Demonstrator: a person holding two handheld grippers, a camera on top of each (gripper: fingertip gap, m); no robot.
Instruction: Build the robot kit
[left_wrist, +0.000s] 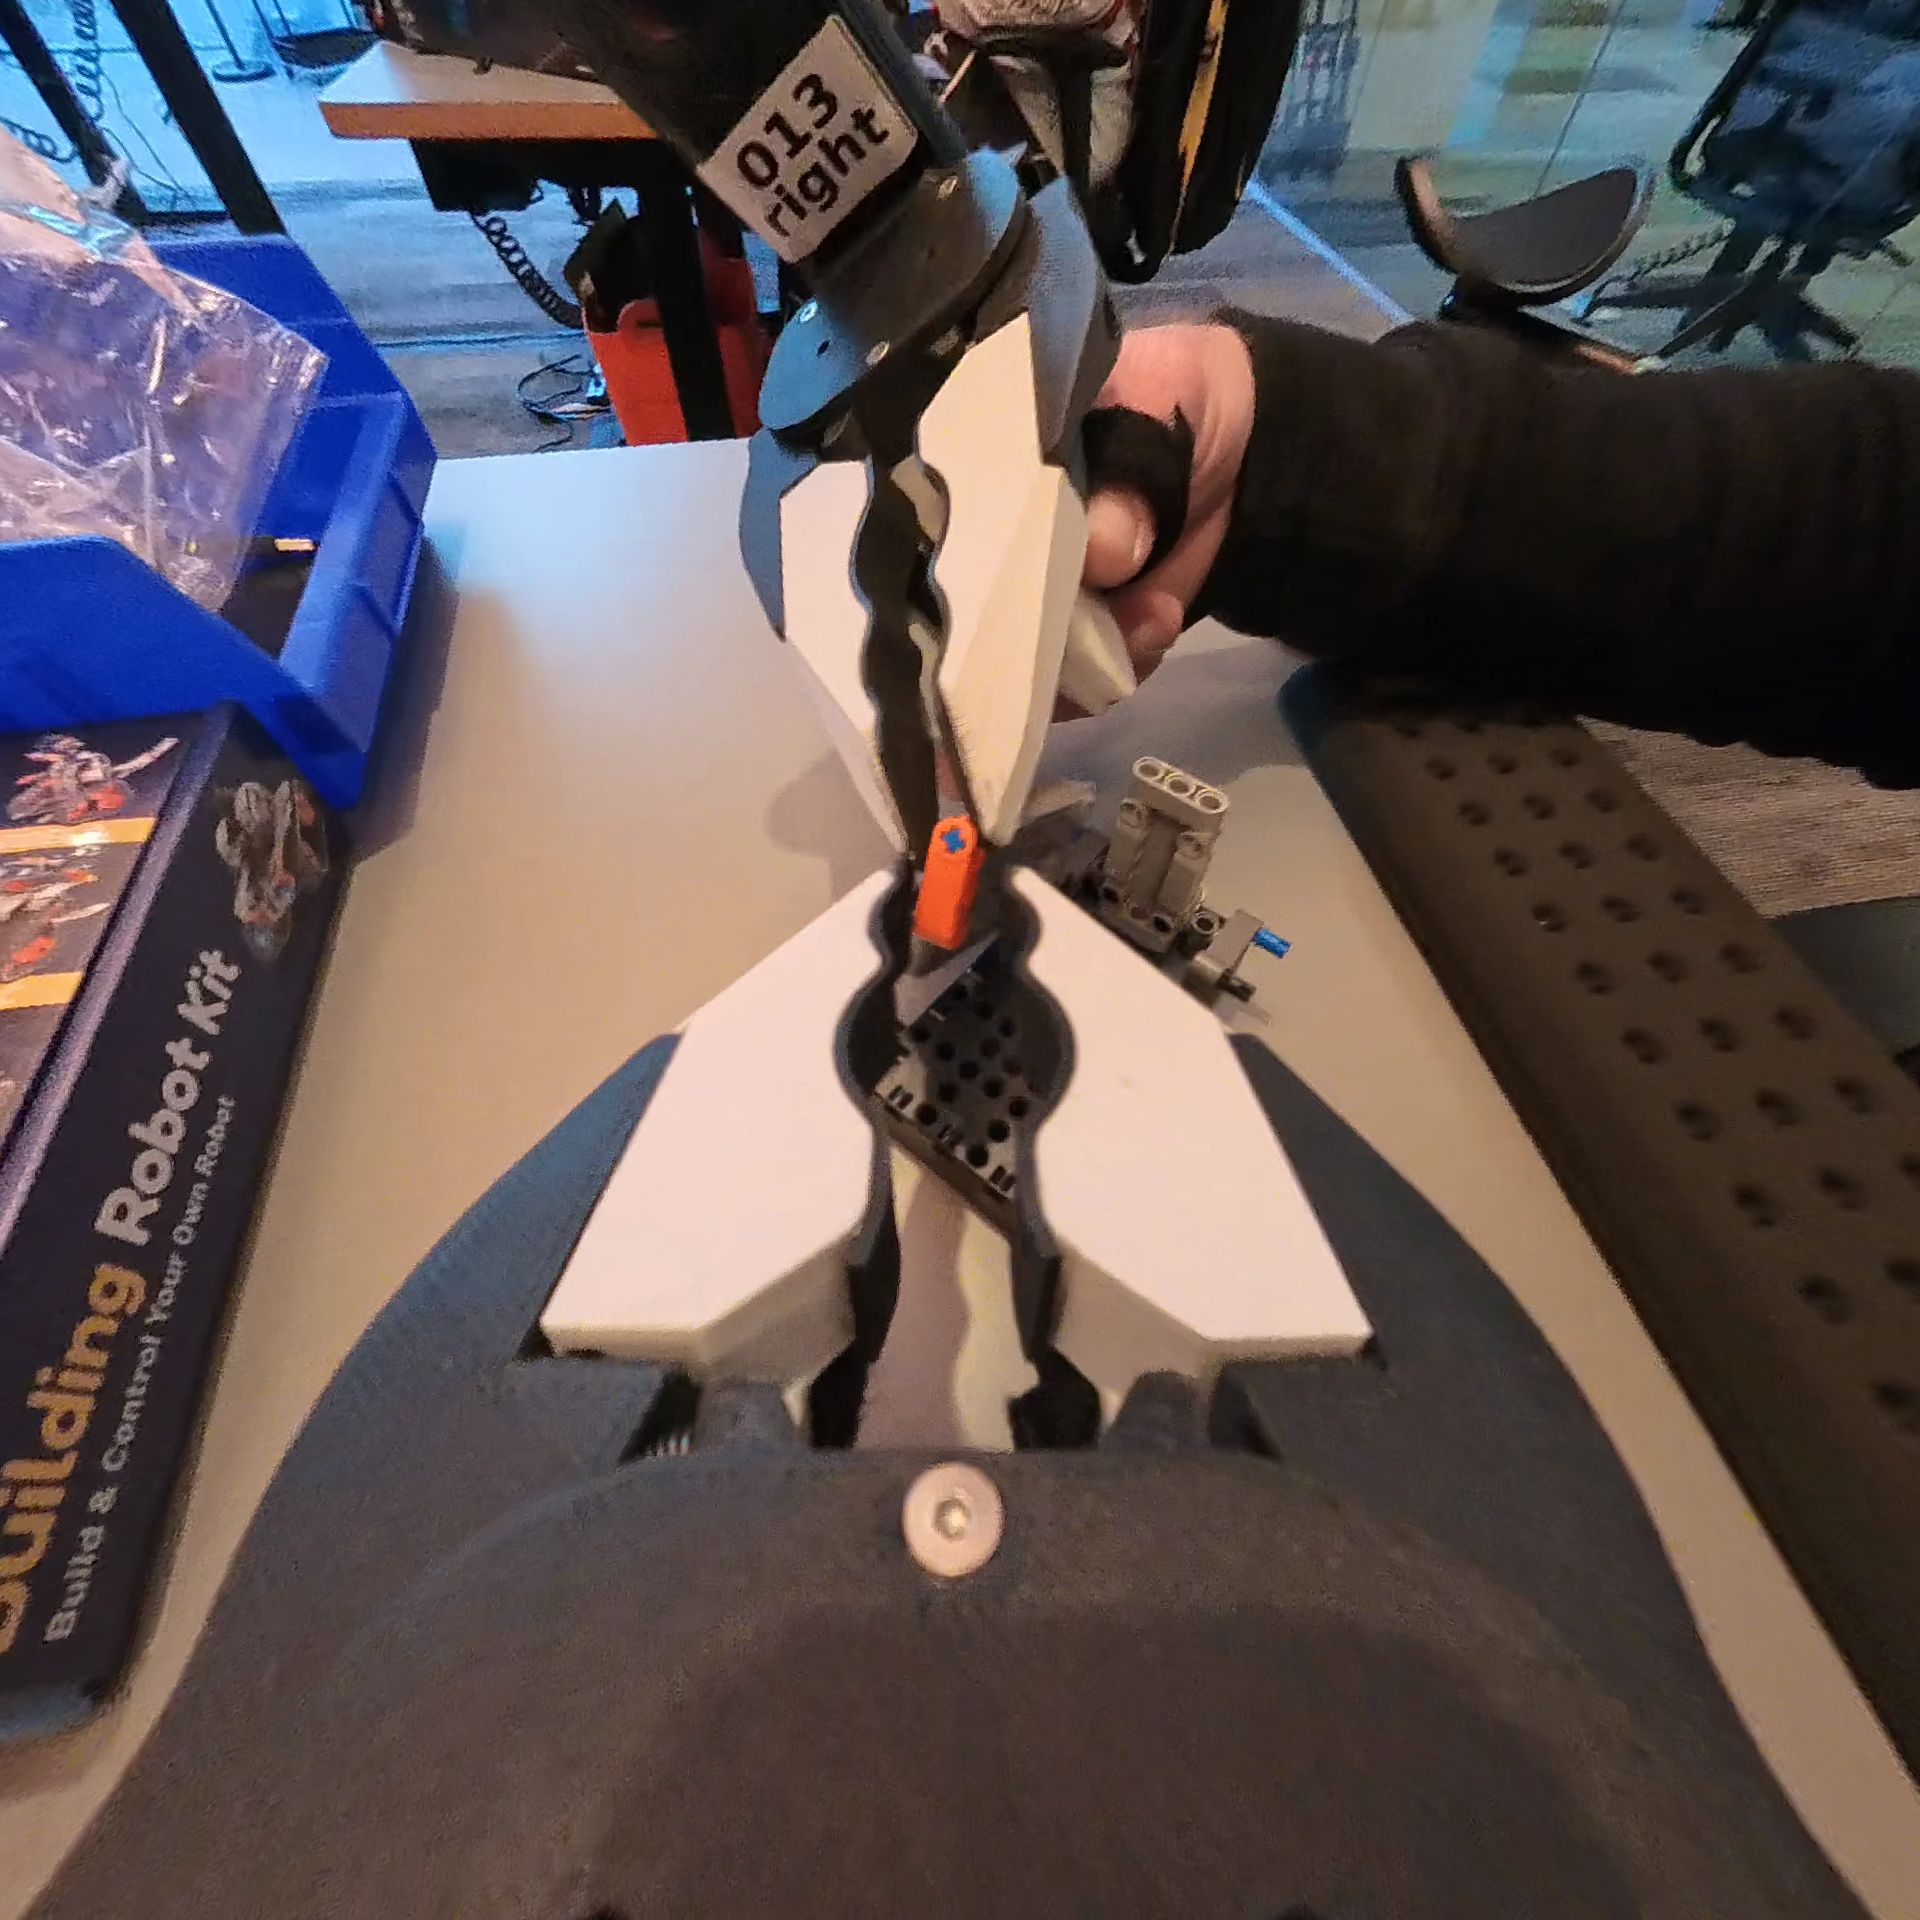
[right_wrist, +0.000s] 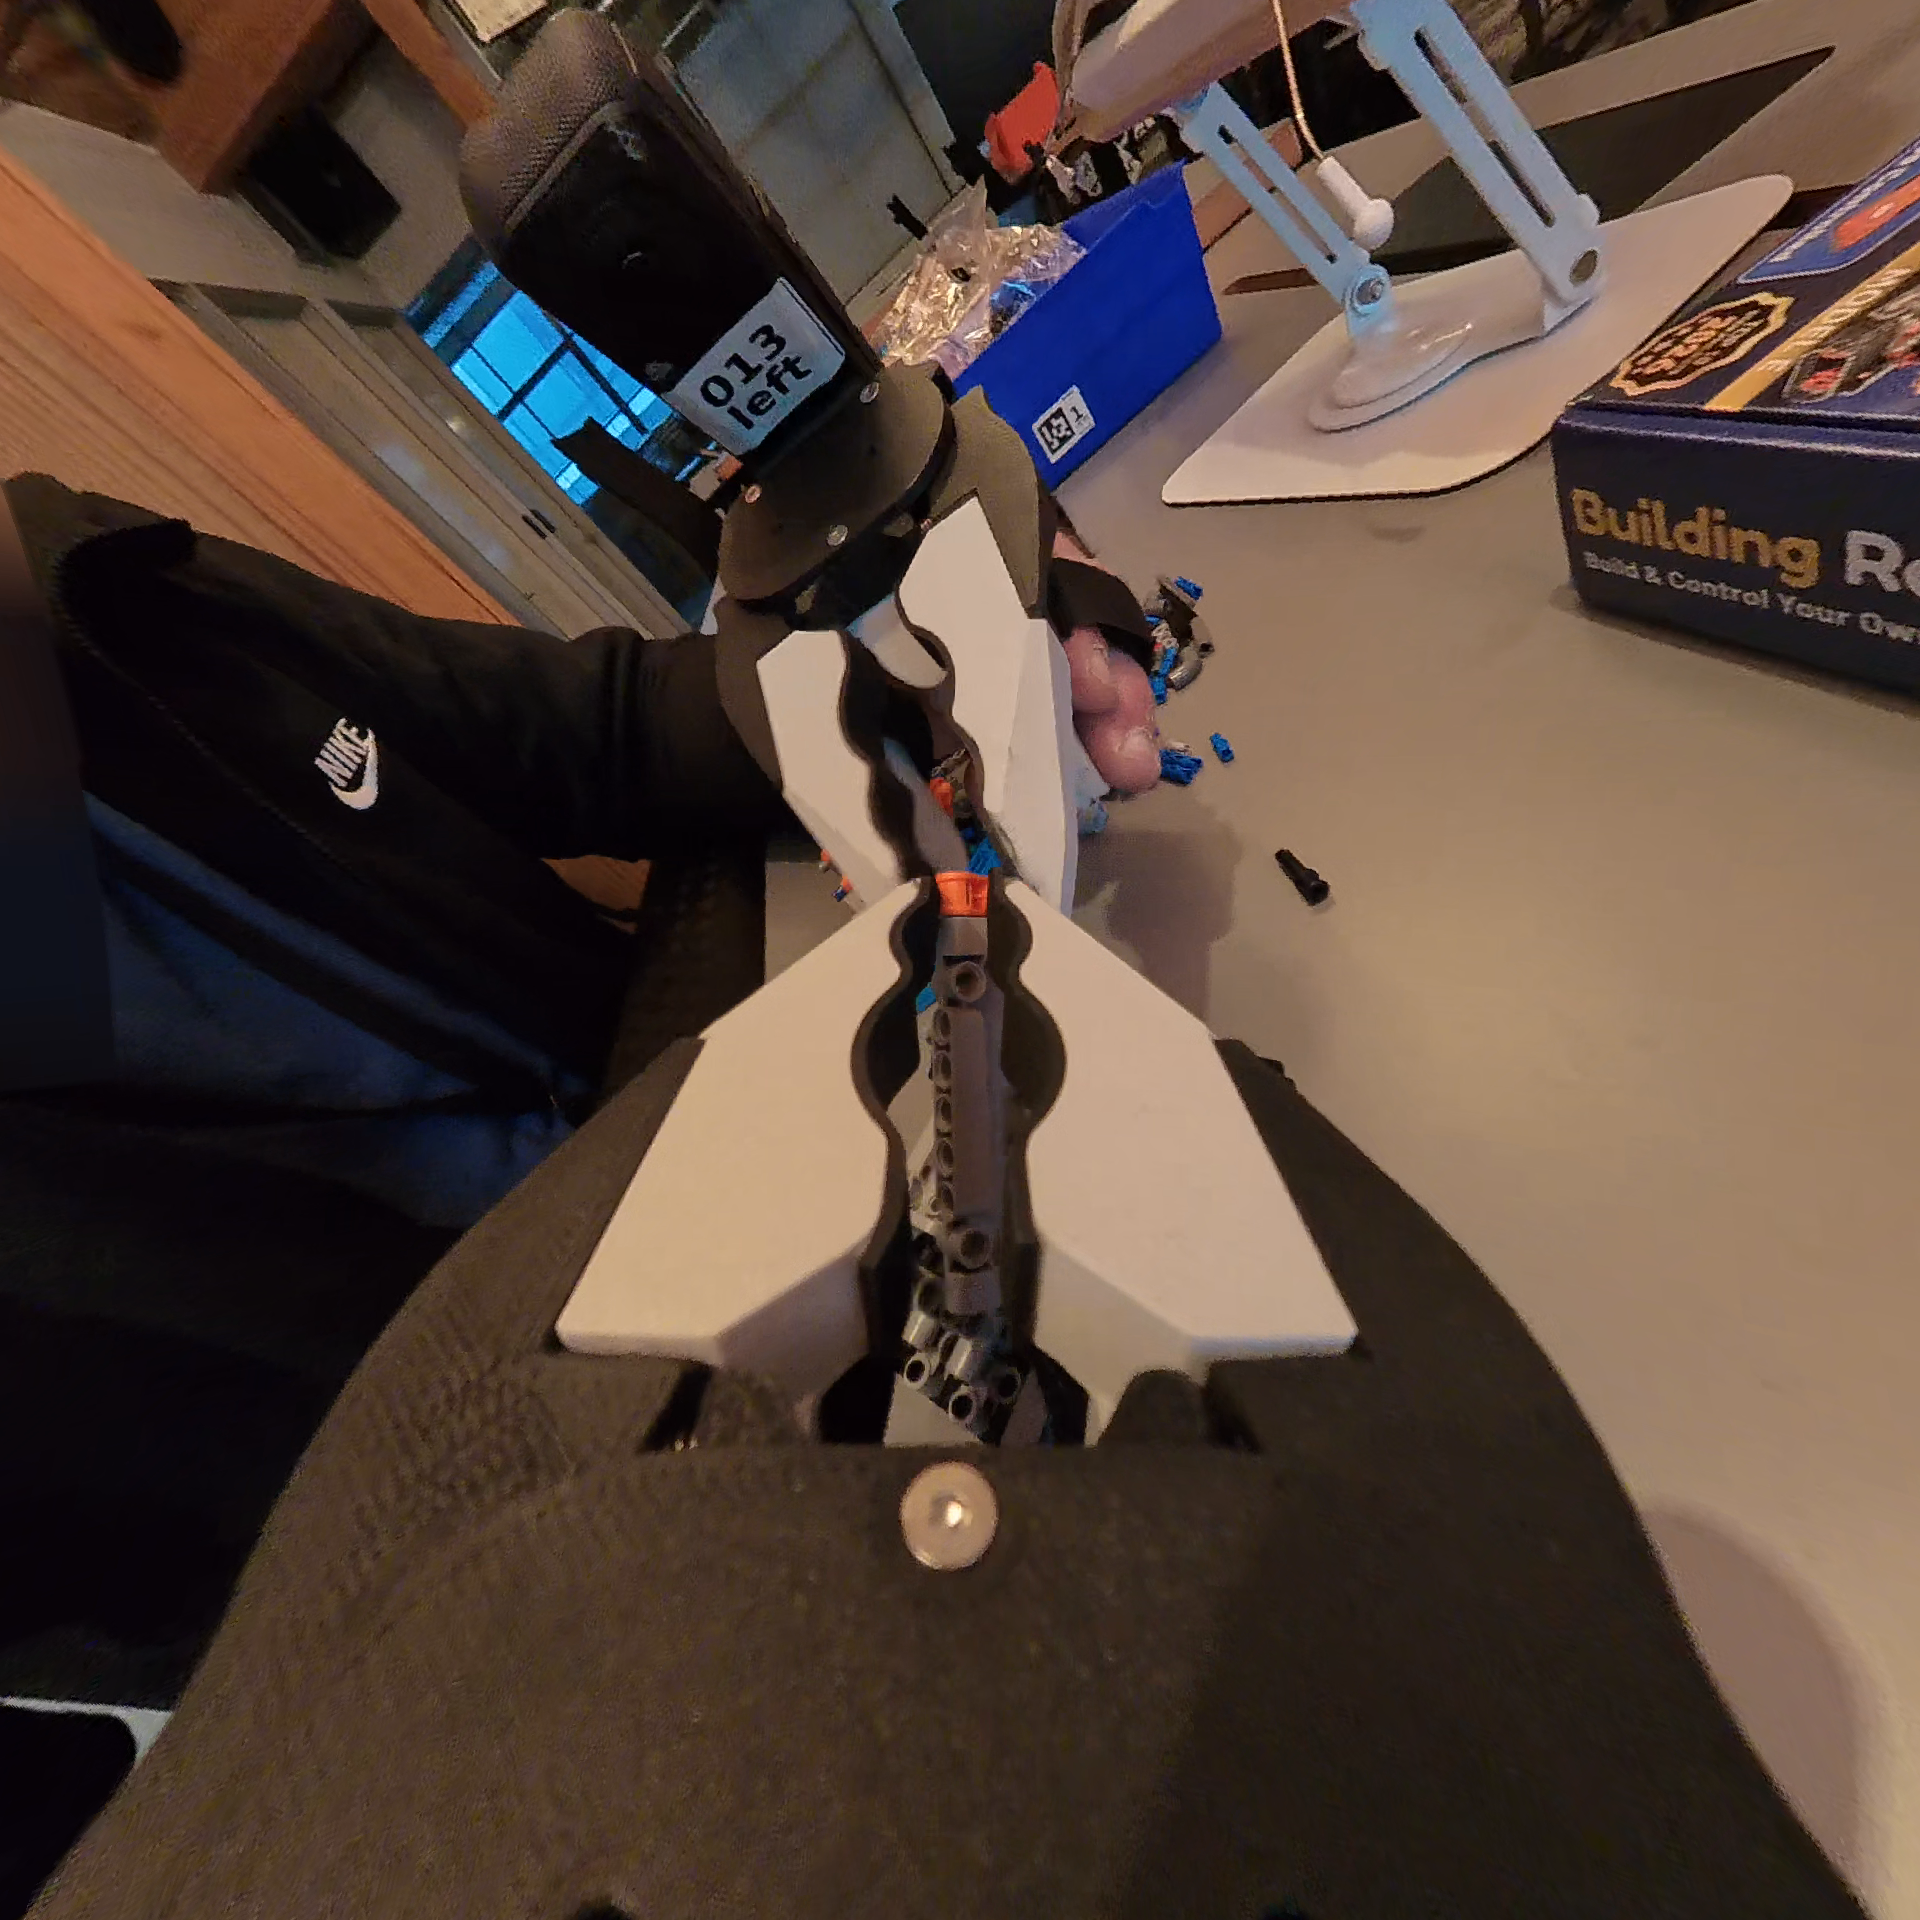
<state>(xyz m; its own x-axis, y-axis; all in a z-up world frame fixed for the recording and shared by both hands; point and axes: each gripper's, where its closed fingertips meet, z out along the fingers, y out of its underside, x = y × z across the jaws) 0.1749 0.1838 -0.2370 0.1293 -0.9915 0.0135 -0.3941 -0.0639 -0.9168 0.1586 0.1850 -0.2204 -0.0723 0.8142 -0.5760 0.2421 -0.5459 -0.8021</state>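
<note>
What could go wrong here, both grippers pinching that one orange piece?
1. The left gripper and right gripper meet tip to tip on the small orange piece; it may twist out.
2. The grey beam assembly below it could pull apart.
3. A drop could land among the loose blue pins on the table.

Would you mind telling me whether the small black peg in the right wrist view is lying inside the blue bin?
No, the small black peg lies alone on the bare grey table, well apart from the blue bin farther back.
</note>
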